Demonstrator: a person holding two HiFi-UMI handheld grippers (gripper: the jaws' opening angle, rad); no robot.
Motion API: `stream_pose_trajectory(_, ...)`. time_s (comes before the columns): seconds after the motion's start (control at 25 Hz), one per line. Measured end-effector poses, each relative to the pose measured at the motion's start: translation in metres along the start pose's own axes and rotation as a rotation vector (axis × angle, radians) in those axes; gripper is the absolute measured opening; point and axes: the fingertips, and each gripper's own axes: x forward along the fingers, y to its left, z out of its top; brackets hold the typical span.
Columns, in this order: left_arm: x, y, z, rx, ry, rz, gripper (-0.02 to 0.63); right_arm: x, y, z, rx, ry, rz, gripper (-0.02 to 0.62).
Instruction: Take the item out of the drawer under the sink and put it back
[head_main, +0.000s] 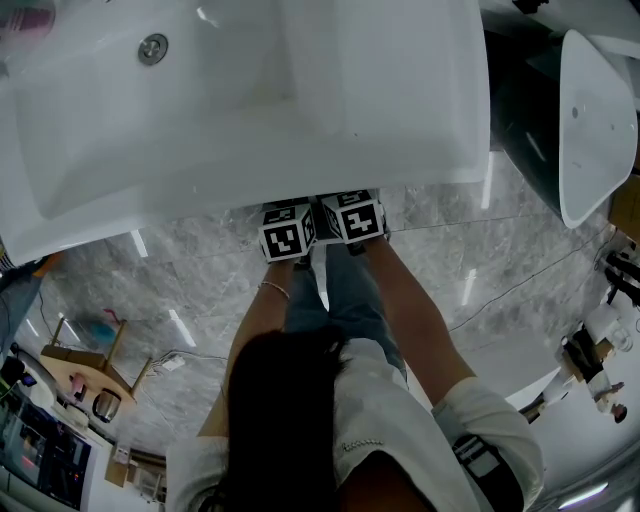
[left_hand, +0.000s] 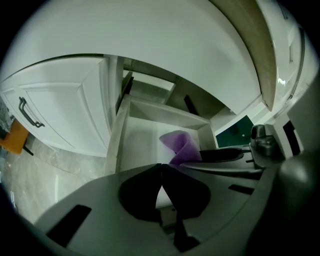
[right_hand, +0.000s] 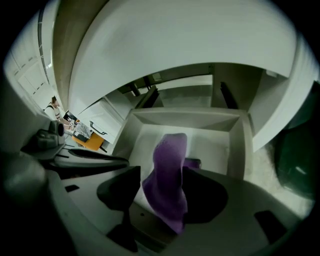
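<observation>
Head view first: I'm looking straight down on the white sink (head_main: 430, 120), with its drain (head_main: 153, 48) up at the top left. Both tools are tucked under its front edge, so all I get here are the left cube (head_main: 287, 232) and right cube (head_main: 355, 217) sitting side by side and touching, plus the forearms behind them and grey marble floor (head_main: 200, 280) below. The jaws are out of sight from up here.

Left gripper view: the left gripper (left_hand: 161, 167) has its jaws closed tip to tip with nothing between them. Past them is the open drawer (left_hand: 150, 112), white inside, under the curved underside of the sink. The purple cloth (left_hand: 181, 145) pokes up over the drawer's floor, off to the right of these jaws and right by the dark jaw of the other tool. To the left there's a white cabinet door (left_hand: 65, 115) with a dark handle (left_hand: 27, 112).

Right gripper view: the right gripper (right_hand: 162, 172) has its jaws spread wide, and the purple cloth stands upright between them over the drawer. There's a clear gap to the jaw on the left of this view, so it isn't pinched. It sits right up against the other jaw, and I can't tell if its far end touches the drawer floor.
</observation>
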Motion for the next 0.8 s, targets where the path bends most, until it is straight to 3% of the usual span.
stream_pose_trajectory(0.24, -0.016, -0.011, 0.004, 0.012, -0.011, -0.008, 0.005, -0.023, 0.005, 0.013, 0.033, -0.041, 0.007, 0.265)
stream_pose_trajectory(0.8, -0.076, -0.036, 0.031, 0.039, -0.109, -0.029, 0.005, -0.096, 0.021, 0.039, -0.039, -0.124, -0.03, 0.265)
